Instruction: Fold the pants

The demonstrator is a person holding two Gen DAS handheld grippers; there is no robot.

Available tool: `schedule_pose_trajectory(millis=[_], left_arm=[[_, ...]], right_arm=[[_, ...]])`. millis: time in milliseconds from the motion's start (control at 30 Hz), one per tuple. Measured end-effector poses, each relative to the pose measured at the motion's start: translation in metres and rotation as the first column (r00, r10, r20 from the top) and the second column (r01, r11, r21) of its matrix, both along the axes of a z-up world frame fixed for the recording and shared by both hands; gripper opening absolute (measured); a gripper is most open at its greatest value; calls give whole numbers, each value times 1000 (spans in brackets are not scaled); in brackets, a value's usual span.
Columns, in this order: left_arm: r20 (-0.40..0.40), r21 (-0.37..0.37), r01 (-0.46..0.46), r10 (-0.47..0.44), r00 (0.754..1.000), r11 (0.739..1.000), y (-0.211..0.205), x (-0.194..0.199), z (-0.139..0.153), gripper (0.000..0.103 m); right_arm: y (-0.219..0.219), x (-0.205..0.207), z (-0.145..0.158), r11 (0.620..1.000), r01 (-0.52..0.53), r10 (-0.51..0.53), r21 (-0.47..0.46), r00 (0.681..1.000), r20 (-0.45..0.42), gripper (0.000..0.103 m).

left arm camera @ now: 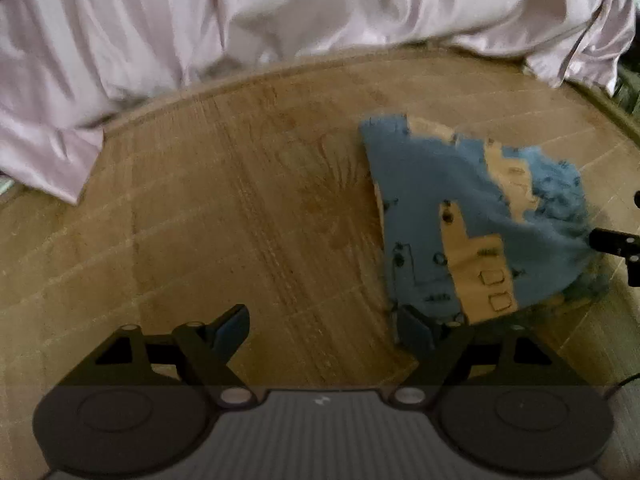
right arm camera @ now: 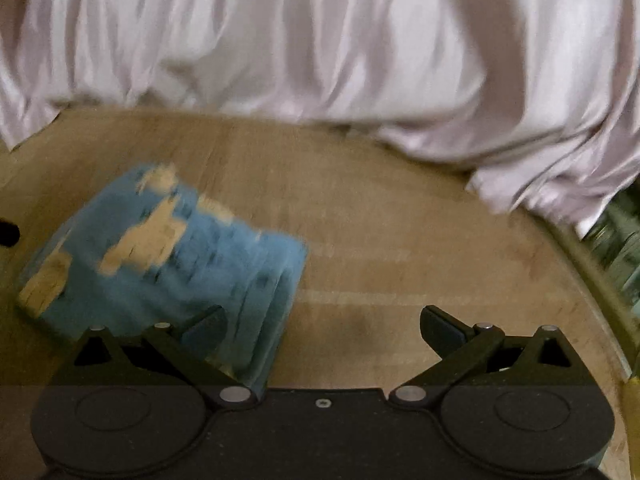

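Note:
Small blue pants with tan patches [left arm camera: 472, 220] lie folded in a compact bundle on the wooden table [left arm camera: 240, 220]. In the left wrist view they sit right of centre, ahead of my right finger. My left gripper [left arm camera: 324, 330] is open and empty, its jaws wide apart above bare wood. In the right wrist view the pants [right arm camera: 168, 264] lie at the left, blurred, and my left finger overlaps their near edge. My right gripper [right arm camera: 324, 326] is open and empty. Part of the right gripper shows at the right edge of the left wrist view [left arm camera: 616, 244].
A pale pink satin cloth [left arm camera: 280, 12] is draped along the table's far edge, and it also shows in the right wrist view [right arm camera: 320, 48]. The table's curved rim [right arm camera: 592, 280] runs down the right side, with greenish clutter beyond it.

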State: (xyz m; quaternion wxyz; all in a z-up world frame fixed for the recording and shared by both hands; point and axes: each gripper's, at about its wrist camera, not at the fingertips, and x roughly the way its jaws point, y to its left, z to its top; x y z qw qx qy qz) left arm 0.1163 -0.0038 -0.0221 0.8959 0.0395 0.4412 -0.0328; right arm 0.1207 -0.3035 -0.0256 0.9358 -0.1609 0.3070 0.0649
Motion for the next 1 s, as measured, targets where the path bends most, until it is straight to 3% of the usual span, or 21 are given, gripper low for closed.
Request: schedule_pose_trajectory(millis=[100, 267, 433, 500, 567, 733, 833, 933, 1000], left_arm=[[116, -8, 46, -45, 992, 999, -1, 11, 20, 91], [199, 12, 92, -93, 976, 996, -30, 69, 20, 91], [143, 38, 75, -80, 986, 996, -54, 100, -1, 91], [136, 95, 70, -83, 987, 993, -58, 102, -10, 92], [137, 107, 61, -76, 988, 992, -56, 101, -14, 93], [114, -14, -31, 32, 993, 999, -40, 85, 5, 93], [145, -87, -13, 26, 989, 996, -32, 60, 13, 95], [111, -64, 9, -1, 994, 998, -36, 42, 5, 95], [96, -41, 8, -4, 995, 999, -39, 30, -2, 95]], right_arm=[[5, 7, -9, 999, 10, -14, 44, 995, 97, 102], [13, 36, -26, 999, 40, -37, -20, 990, 136, 102], [1, 49, -38, 997, 81, -81, -4, 994, 78, 102], [-3, 49, -38, 997, 76, -76, 2, 995, 56, 102], [-5, 47, -33, 997, 78, -78, 20, 996, 50, 102], [-4, 20, -6, 997, 2, -8, 80, 998, 67, 102], [2, 7, 0, 993, -45, 44, 111, 999, 15, 102], [9, 6, -5, 993, -63, 69, 99, 996, -55, 102], [12, 6, -15, 998, -51, 53, 24, 993, -103, 102]])
